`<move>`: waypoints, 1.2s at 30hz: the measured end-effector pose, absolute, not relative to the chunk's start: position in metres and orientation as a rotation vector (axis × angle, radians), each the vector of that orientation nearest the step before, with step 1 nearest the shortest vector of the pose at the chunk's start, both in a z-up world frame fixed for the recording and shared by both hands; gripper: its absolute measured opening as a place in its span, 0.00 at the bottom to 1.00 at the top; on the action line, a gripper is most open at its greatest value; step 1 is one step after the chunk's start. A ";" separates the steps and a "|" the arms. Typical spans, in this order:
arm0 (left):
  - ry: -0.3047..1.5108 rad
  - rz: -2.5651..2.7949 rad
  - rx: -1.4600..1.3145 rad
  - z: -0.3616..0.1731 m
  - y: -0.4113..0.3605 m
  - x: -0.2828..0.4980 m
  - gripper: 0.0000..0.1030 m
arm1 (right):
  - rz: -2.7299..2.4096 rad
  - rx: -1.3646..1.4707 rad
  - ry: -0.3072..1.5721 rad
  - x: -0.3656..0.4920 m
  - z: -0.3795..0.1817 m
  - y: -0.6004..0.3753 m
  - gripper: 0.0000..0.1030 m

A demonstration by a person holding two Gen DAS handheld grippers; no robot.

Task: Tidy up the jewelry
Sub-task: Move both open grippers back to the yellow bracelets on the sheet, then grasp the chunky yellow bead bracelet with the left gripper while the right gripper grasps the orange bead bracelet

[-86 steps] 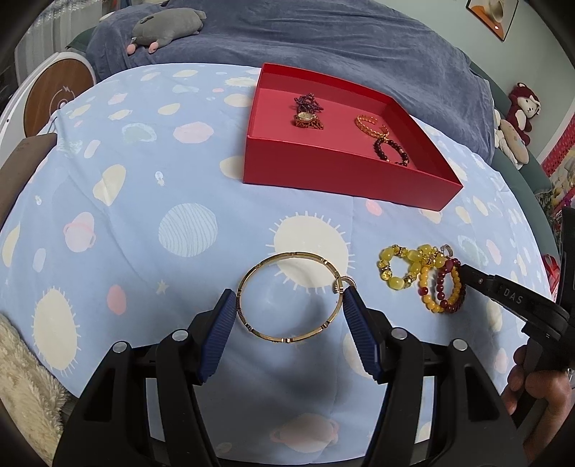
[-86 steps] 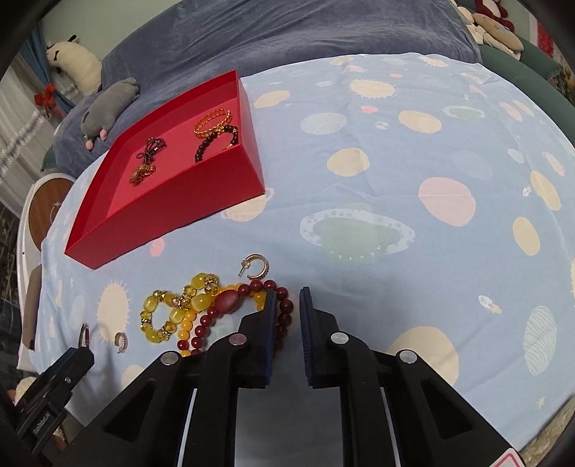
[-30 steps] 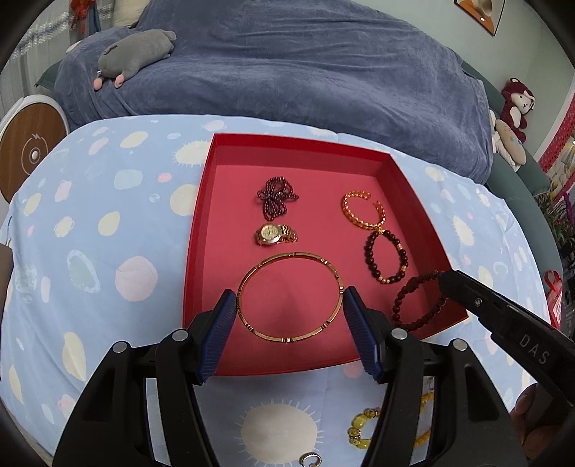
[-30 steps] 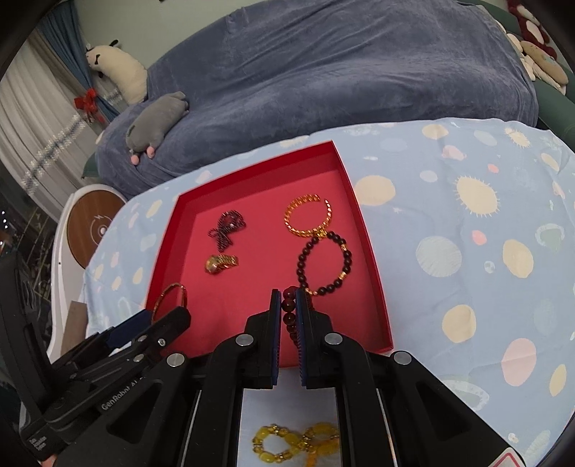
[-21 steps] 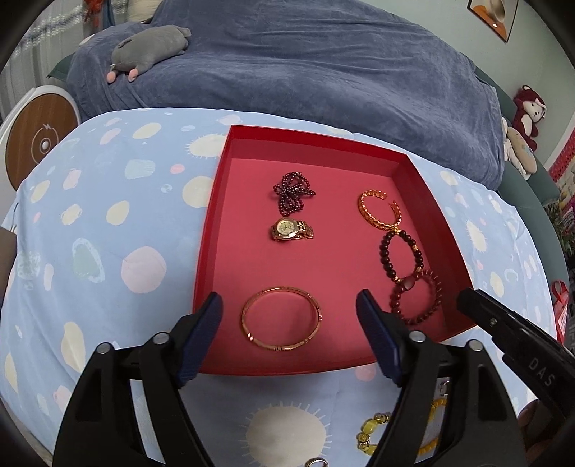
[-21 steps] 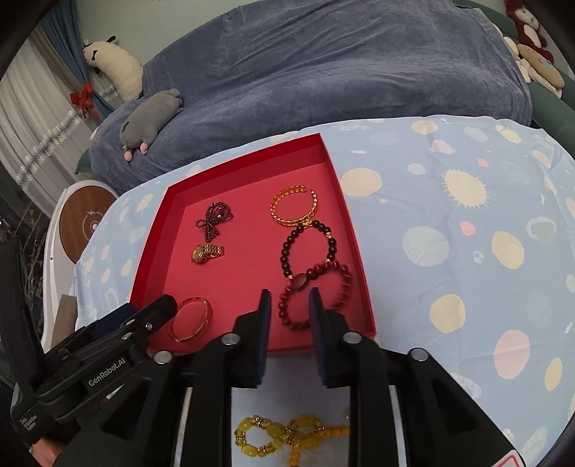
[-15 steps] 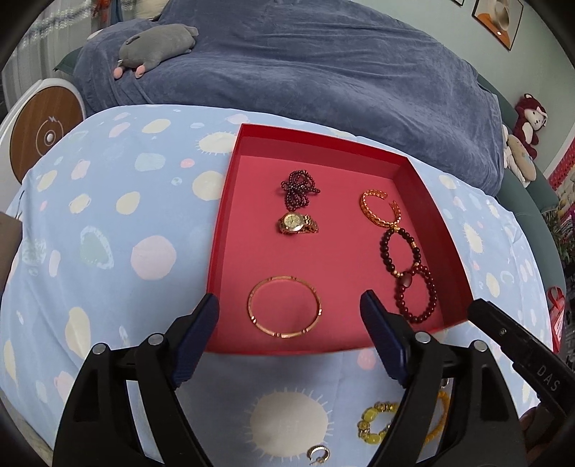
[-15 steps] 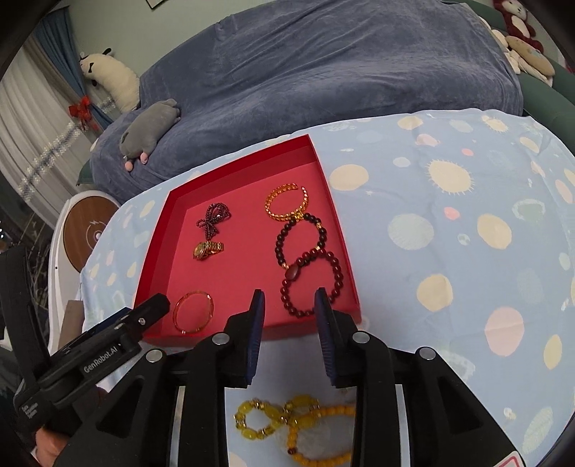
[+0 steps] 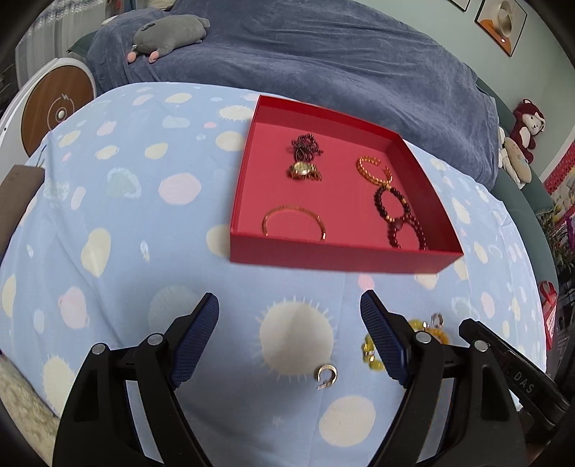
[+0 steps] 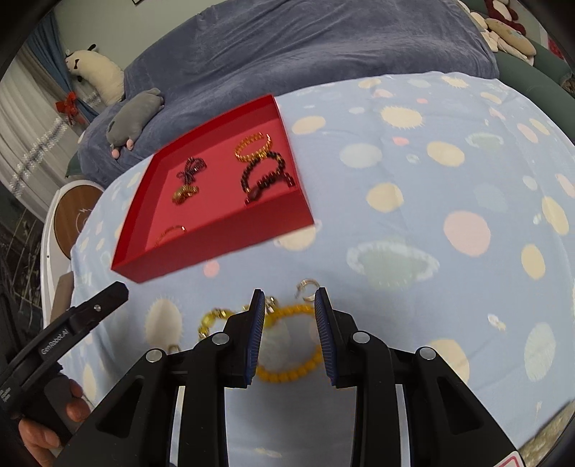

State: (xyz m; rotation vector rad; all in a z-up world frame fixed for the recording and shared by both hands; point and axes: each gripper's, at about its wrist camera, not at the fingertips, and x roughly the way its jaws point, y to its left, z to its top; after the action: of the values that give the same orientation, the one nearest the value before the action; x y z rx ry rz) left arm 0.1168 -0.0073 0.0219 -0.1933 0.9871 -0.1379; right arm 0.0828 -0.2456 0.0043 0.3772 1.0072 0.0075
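Observation:
A red tray [image 9: 341, 253] [image 10: 230, 244] on the blue patterned cloth holds a gold bangle [image 9: 294, 222], a gold watch [image 9: 303, 170], a dark bead necklace [image 9: 305, 145], a gold chain bracelet [image 9: 373, 169] and two dark red bead bracelets [image 9: 395, 215]. My left gripper [image 9: 289, 336] is open and empty, over a gold hoop earring [image 9: 326, 375]. My right gripper [image 10: 289, 334] is open and empty, its fingers either side of a yellow bead bracelet [image 10: 287, 373]. More yellow beads [image 10: 210, 319] and a second hoop earring [image 10: 305, 287] lie nearby.
A bed with a dark blue cover [image 9: 323, 61] lies behind the table, with a grey plush toy [image 9: 169, 30] on it. A round wooden-topped device [image 9: 54, 107] stands at the left. Stuffed toys [image 9: 521, 143] sit at the right.
Both grippers released their pieces into the tray, the gold bangle and the dark red bracelet, then opened and drew back and down towards the jewelry left on the cloth.

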 end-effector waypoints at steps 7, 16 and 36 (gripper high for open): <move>1.021 -0.139 -0.193 0.009 -0.007 0.094 0.75 | -0.018 0.358 1.040 0.071 -0.012 -0.245 0.28; 1.034 -0.137 -0.185 0.003 -0.009 0.084 0.75 | -0.029 0.323 1.065 0.072 -0.024 -0.239 0.28; 1.057 -0.171 -0.166 -0.004 -0.028 0.081 0.75 | -0.055 0.300 1.070 0.040 -0.030 -0.238 0.07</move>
State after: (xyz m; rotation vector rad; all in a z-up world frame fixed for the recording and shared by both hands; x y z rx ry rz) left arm 0.0808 -0.0275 -0.0042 -0.1656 1.0565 -0.1711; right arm 0.0404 -0.2380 -0.0298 0.2999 1.0705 -0.0546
